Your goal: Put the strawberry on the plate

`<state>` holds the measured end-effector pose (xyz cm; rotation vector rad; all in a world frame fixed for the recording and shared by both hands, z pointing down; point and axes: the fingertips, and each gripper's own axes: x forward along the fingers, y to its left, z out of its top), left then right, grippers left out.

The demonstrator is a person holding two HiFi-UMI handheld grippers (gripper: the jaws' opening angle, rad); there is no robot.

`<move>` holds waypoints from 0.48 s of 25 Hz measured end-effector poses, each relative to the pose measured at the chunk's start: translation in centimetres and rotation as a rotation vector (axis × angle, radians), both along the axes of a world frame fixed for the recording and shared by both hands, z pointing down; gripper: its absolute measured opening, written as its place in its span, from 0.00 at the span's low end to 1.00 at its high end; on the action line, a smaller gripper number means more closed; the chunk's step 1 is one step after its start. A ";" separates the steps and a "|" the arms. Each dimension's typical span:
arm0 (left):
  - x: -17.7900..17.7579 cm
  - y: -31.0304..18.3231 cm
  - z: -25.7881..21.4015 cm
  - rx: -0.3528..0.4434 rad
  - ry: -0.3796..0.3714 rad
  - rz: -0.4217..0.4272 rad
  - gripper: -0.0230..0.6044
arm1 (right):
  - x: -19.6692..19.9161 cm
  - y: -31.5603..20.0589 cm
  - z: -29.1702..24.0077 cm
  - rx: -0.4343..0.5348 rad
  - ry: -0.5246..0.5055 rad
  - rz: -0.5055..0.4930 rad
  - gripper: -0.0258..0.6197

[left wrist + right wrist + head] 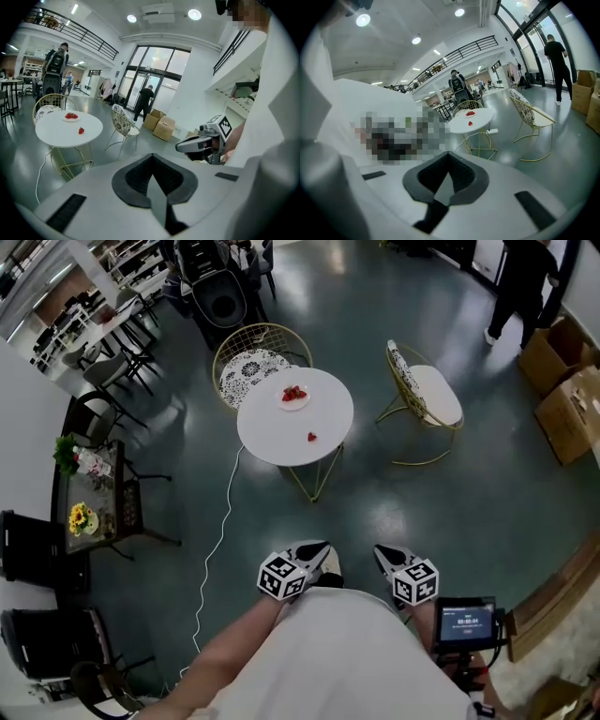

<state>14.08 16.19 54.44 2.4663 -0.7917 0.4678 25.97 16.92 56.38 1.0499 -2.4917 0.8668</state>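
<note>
1. Both claws were pressed shut on nothing: our left gripper (pixel 322 549) and right gripper (pixel 382 554) hung close against our body, tips forward, well apart from the table.
2. We saw the small red strawberry (pixel 311 437) lying loose on the round white table (pixel 272 432), toward its near edge and apart from the plate.
3. We judged the fruit light, soft and easily bruised, with a rather slick skin. A gentle pinch across its broad shoulders, just under the leaves, seemed the safest hold.
4. Which way its tip pointed, and how its long axis ran, we could not tell, as it showed too small in every view.
5. On the same top, farther back, sat the small white plate (pixel 298 407), with several red strawberries (pixel 293 393) already on it.
6. Outward from there, a gold wire chair (pixel 427 395) with a white cushion stood to the right of the table. A second wire chair (pixel 248 362) stood behind it, and a white cable (pixel 220 531) trailed over the dark floor (pixel 487 493).
</note>
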 end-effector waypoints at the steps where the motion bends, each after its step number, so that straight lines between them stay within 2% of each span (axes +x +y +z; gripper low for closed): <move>1: 0.0 -1.1 -0.1 0.002 0.004 0.003 0.04 | -0.1 -1.0 -0.1 0.001 0.007 0.000 0.05; 6: -0.9 -5.8 -0.5 0.006 0.020 0.022 0.04 | -1.5 -6.1 -1.1 0.038 0.025 -0.002 0.05; 12: -3.8 -10.7 -0.3 -0.001 0.042 -0.015 0.04 | -4.5 -11.2 -2.3 0.088 0.064 -0.064 0.05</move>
